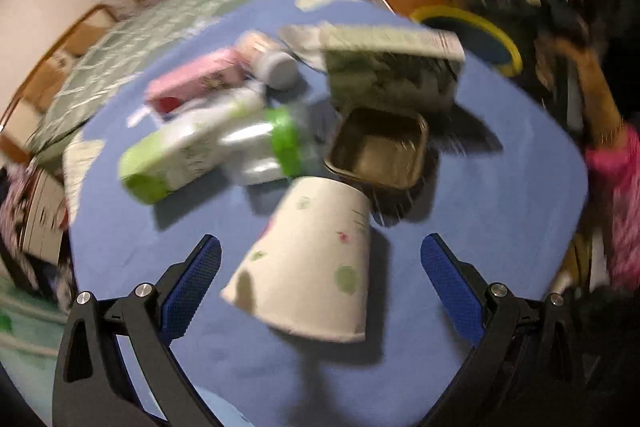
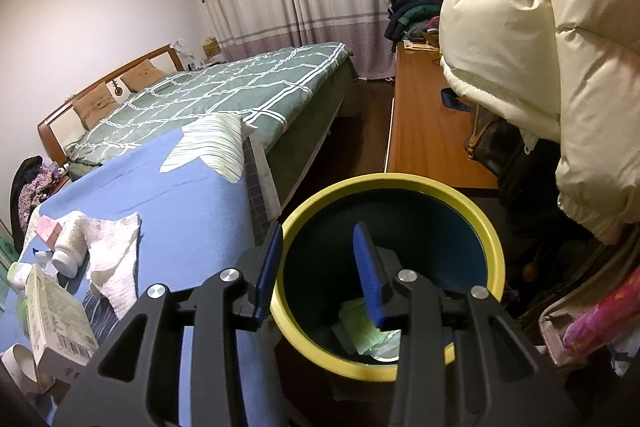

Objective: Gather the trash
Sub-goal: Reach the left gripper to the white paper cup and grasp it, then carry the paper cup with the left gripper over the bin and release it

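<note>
A white paper cup [image 1: 316,259] with coloured dots lies on its side on the blue cloth [image 1: 500,211]. My left gripper [image 1: 320,247] stands wide open around it, a blue pad [image 1: 200,267] on each side, neither touching it. Behind the cup lie a green-and-white carton [image 1: 180,155], a clear bottle with a green band [image 1: 276,143], a pink box [image 1: 196,79], a pill bottle [image 1: 268,61], a square metal tin [image 1: 380,147] and a printed box [image 1: 392,75]. My right gripper [image 2: 317,229] hangs over the yellow-rimmed bin [image 2: 492,239], jaws apart and empty. Crumpled trash [image 2: 368,339] lies in the bin.
In the right wrist view a crumpled tissue [image 2: 112,247], a white bottle [image 2: 70,247] and a box [image 2: 56,323] lie on the blue cloth. A green-checked bed [image 2: 224,95], a wooden cabinet [image 2: 424,131] and a white puffy jacket [image 2: 540,47] surround the bin. A pink sleeve [image 1: 616,195] shows at the right.
</note>
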Motion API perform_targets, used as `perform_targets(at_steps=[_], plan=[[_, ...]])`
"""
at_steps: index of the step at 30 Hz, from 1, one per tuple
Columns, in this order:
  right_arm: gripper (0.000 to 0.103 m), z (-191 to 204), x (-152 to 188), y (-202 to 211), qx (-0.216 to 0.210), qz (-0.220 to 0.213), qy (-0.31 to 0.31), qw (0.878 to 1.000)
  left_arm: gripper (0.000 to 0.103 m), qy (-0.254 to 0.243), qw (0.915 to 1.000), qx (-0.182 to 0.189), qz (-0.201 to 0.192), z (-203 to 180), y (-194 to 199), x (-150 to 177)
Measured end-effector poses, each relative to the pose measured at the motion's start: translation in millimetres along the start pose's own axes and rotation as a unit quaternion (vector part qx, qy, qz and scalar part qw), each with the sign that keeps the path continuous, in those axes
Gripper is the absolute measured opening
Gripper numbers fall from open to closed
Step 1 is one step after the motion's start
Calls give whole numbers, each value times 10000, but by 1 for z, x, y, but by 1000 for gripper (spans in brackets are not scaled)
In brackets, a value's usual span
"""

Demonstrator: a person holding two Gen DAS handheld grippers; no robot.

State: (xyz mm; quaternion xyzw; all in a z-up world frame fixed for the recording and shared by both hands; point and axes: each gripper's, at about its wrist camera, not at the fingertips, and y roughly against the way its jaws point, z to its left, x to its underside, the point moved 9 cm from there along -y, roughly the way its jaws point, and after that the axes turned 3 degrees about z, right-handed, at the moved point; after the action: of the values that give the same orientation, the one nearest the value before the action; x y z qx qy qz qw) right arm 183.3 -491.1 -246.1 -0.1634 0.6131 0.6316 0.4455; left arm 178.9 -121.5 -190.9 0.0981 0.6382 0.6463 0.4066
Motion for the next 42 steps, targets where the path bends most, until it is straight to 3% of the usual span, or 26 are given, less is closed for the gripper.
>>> perform_targets(at_steps=[5, 10, 12, 14, 18, 24, 30, 36, 42], plan=[[37, -3, 2, -4, 22, 76, 12, 10000, 98, -669, 9969, -79, 401, -1, -16, -4], [37, -2, 7, -7, 5, 144, 44, 9999, 98, -904, 9923, 294, 791, -4, -32, -4], [37, -2, 8, -7, -7, 165, 66, 9998, 93, -951, 9907, 302, 920, -2, -38, -2], [37, -2, 9, -8, -9, 177, 80, 9998, 79, -939, 9898, 323, 1026, 0, -40, -1], [38, -4, 10, -8, -34, 186, 70, 9998, 68, -794, 9902, 390, 1076, 4, -40, 0], [38, -7, 15, -3, -65, 179, 51, 9998, 63, -314, 9954, 449, 783, 10, -24, 2], [38, -6, 16, 8, -119, 101, 60, 9999, 62, -178, 9983, 395, 393, 13, 10, -15], [38, -11, 18, 31, -152, -43, 85, 9998, 62, -290, 9986, 345, -268, -2, 56, -72], [42, -30, 19, 64, -63, -291, 87, 9995, 62, -628, 9940, 578, -686, -55, 59, -158]])
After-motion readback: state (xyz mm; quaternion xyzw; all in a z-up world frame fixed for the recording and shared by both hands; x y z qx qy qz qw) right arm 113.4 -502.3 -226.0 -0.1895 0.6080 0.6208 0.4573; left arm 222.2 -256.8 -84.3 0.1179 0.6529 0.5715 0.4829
